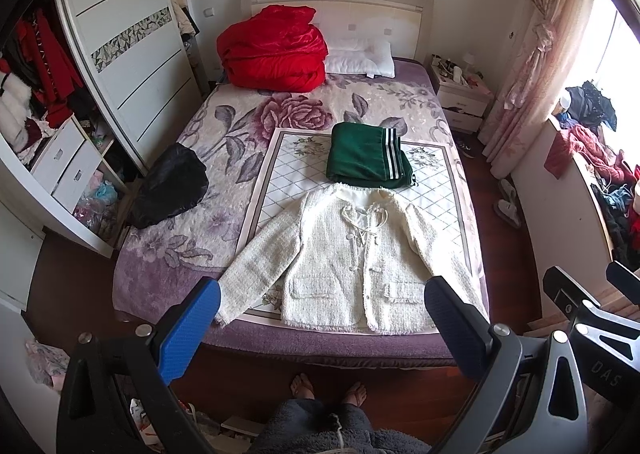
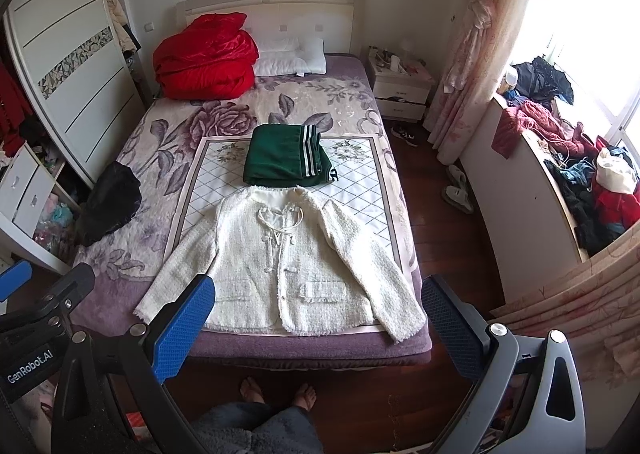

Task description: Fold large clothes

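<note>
White fuzzy jacket [image 1: 352, 254]: flat on the bed [image 1: 168, 282], front up, sleeves out.
Left tool [image 1: 320, 318]: spread wide — holding nothing.
Right tool [image 2: 318, 318]: spread wide, holding nothing.
Next: pinch one sleeve's cuff — fold across gently.

Both tongs wide open, L tongs [image 1: 322, 328], R tongs [image 2: 318, 328], empty

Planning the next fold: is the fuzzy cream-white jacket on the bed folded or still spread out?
Spread out. The cream-white jacket lies flat, front up, both sleeves angled outward, unlike the folded green garment behind it.
</note>
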Available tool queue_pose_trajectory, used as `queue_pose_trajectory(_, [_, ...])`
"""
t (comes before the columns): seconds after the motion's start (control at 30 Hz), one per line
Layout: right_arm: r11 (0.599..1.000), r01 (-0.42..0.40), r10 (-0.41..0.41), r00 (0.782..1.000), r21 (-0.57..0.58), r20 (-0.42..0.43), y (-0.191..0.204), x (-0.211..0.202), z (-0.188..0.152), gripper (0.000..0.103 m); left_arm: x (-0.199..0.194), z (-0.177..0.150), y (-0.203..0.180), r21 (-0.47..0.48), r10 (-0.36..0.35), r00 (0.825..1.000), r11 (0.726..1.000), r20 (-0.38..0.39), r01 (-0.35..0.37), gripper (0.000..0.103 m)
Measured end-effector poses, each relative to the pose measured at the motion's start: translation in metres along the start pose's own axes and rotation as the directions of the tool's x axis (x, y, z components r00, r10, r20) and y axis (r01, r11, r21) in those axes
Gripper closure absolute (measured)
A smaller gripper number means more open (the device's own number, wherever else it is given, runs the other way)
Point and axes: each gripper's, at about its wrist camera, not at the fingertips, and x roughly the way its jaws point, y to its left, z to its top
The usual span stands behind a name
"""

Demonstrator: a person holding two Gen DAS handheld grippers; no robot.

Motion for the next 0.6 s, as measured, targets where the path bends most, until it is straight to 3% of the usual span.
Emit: queue_pose_trajectory(0.6, [1.000, 0.003, -0.003, 1.000, 0.007, 0.007, -0.0023, -0.0108, 0.0104, 0.000, 0.0031, 0.0020, 0.0077, 0.004, -0.014, 1.000, 1.000, 0.013, 0.014, 0.000])
